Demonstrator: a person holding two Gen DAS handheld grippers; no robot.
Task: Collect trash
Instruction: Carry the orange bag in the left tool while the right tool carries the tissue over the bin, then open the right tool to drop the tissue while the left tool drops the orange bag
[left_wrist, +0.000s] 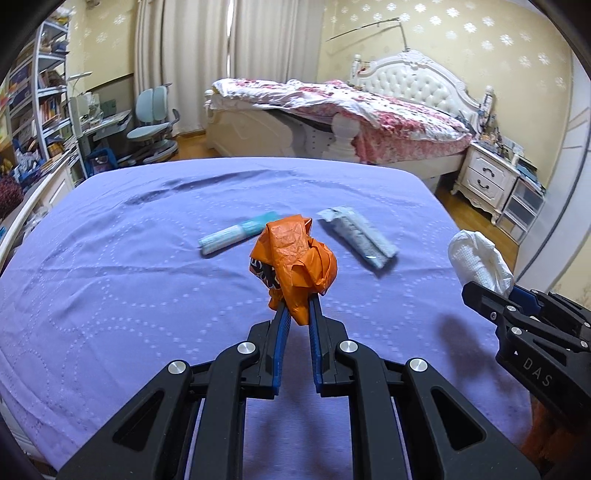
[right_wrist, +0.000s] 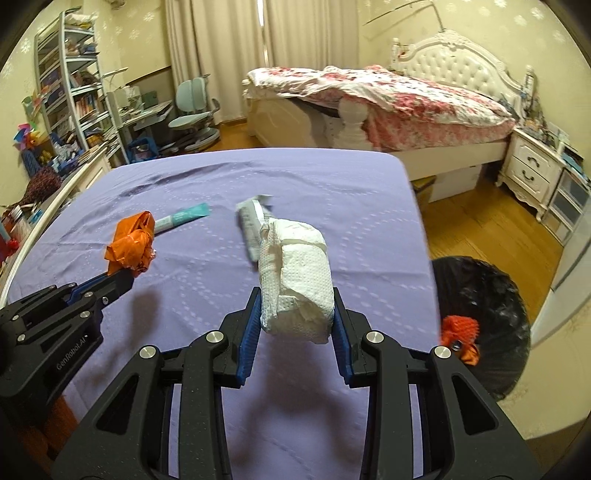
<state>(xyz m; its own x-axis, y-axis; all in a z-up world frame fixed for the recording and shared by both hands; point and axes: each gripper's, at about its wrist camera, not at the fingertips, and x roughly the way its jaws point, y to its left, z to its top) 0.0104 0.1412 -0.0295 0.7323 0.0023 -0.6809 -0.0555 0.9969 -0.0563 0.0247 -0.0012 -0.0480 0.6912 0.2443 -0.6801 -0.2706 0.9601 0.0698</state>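
Bedroom, purple quilted bedspread (left_wrist: 110, 280): two hand-held grippers, each clenched on one piece of trash.

Left to right: left gripper (left_wrist: 297, 308), pinched tight on a crumpled orange plastic wrapper (left_wrist: 295, 258), its printed side mostly hidden; teal-and-white tube-shaped packet (left_wrist: 238, 232) lying on the spread, blurred; grey-white foil sachet (left_wrist: 360, 236), also lying there, partly hidden in the right view; right gripper (right_wrist: 297, 314), grasping a folded white embossed paper wad (right_wrist: 295, 284); black-lined round trash bin (right_wrist: 491, 295) on the wooden floor beside the bed, part cut off by the gripper frame. Beyond: cluttered bookshelf (right_wrist: 70, 88), pale blue desk chair (left_wrist: 155, 122), white tufted bed (left_wrist: 413, 81), nightstand (left_wrist: 487, 173).
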